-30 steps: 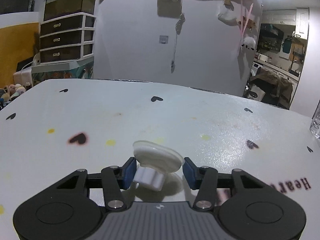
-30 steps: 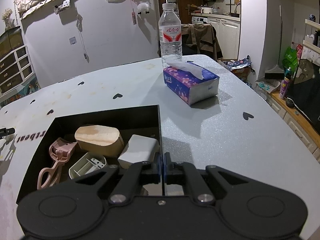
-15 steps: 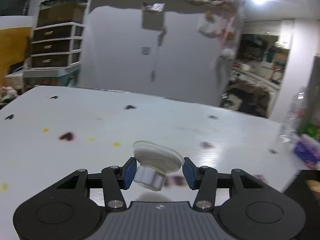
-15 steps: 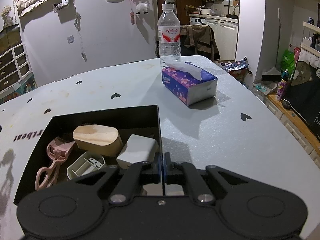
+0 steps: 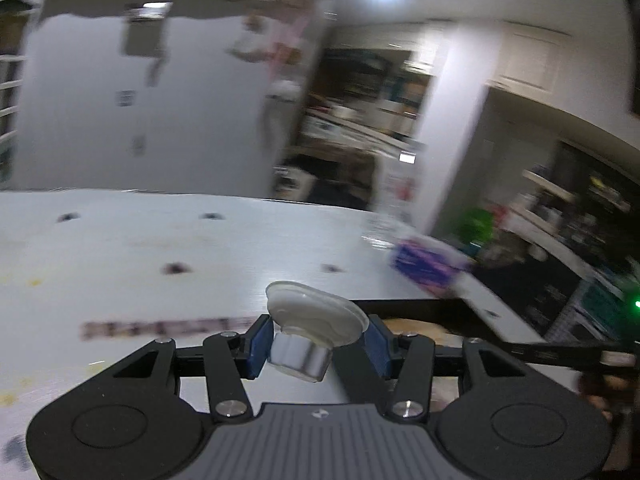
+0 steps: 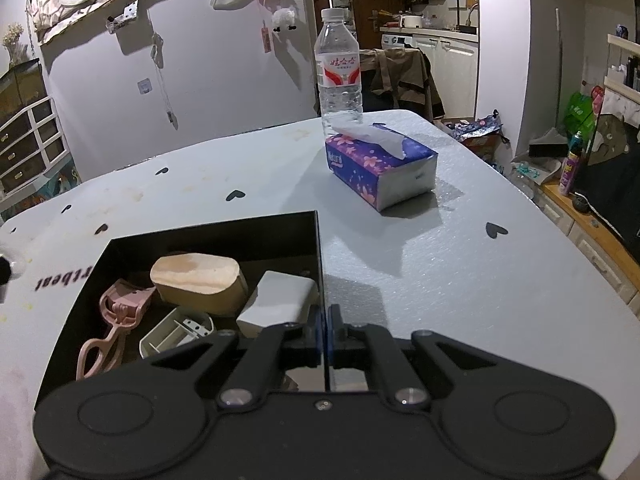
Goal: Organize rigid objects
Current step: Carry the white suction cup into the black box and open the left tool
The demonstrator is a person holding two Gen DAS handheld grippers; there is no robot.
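Observation:
My left gripper point(image 5: 318, 342) is shut on a white suction-cup knob point(image 5: 314, 328), held above the white table point(image 5: 160, 248); the blurred left wrist view shows the black box point(image 5: 420, 306) just beyond it. In the right wrist view my right gripper point(image 6: 324, 322) is shut on the right wall of the black box point(image 6: 319, 248). Inside the box lie a wooden oval block point(image 6: 198, 282), a white rectangular block point(image 6: 278, 300), a pink eyelash curler point(image 6: 114, 328) and a small grey tray point(image 6: 176, 330).
A purple tissue pack point(image 6: 380, 168) and a water bottle point(image 6: 339, 68) stand on the table point(image 6: 440, 280) behind the box. Black hearts and printed lettering point(image 6: 62, 280) mark the tabletop. Cabinets and clutter lie past the table's right edge.
The left gripper has lifted and swung to the right with the knob, bringing the black box and tissue pack into its view. The right gripper has stayed put on the box wall.

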